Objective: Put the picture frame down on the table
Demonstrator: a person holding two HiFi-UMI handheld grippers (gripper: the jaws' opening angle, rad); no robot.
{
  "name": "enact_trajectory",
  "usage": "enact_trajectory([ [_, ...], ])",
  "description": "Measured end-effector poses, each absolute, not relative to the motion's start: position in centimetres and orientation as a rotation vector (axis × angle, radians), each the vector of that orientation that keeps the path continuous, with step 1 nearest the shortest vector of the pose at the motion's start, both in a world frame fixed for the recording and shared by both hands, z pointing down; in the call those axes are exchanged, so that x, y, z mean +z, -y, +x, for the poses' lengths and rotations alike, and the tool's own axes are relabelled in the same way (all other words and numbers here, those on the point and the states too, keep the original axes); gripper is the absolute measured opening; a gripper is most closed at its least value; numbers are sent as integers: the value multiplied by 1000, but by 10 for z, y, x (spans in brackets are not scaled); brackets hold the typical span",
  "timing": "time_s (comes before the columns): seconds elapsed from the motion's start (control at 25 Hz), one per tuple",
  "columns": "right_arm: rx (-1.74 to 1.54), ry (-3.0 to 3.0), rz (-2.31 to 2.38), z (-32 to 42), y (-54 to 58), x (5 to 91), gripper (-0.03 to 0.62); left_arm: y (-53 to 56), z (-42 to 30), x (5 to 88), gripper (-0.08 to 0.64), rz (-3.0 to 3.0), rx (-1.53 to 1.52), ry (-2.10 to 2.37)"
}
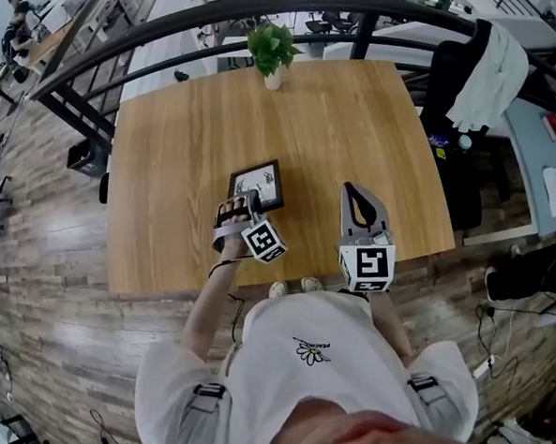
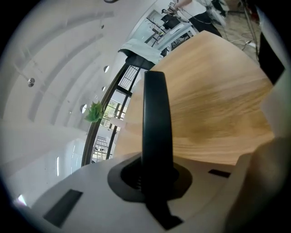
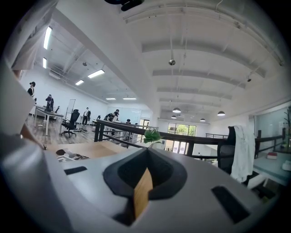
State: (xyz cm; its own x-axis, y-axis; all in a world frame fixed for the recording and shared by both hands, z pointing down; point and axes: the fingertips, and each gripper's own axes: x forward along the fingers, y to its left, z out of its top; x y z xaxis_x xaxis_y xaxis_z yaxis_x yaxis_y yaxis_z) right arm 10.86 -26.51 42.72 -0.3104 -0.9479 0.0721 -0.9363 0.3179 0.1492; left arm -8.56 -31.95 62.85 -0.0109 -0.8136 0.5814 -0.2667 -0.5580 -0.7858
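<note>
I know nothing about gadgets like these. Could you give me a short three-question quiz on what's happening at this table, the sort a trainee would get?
1. Choose one: the left gripper has its fingers shut on A) a white mug, B) the black rectangular picture frame, C) a red book.
2. True or false: the small green potted plant stands at the far edge of the light wooden table, apart from both grippers.
3. Fill the gap: the right gripper, fingers together, holds ____.
Key: 1 B; 2 true; 3 nothing.
</note>
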Motion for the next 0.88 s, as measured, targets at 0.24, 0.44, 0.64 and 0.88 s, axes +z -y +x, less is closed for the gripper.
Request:
enact_trajectory([
  [0.24,-116,2474,1730,105,263,424,11,314,-76,648,69,-1842,-1690,-976],
  [0.44,-115,2468,1733,106,262,425,11,305,-67,662,182,-2004,-1747,-929],
  [0.64,-100,2466,1749,112,257,425,11,284,-61,680,262,-2140,-1845,-754],
  [0.88,-103,2483,1751,112,255,425,11,273,-60,690,304,-2257,-1898,-576],
])
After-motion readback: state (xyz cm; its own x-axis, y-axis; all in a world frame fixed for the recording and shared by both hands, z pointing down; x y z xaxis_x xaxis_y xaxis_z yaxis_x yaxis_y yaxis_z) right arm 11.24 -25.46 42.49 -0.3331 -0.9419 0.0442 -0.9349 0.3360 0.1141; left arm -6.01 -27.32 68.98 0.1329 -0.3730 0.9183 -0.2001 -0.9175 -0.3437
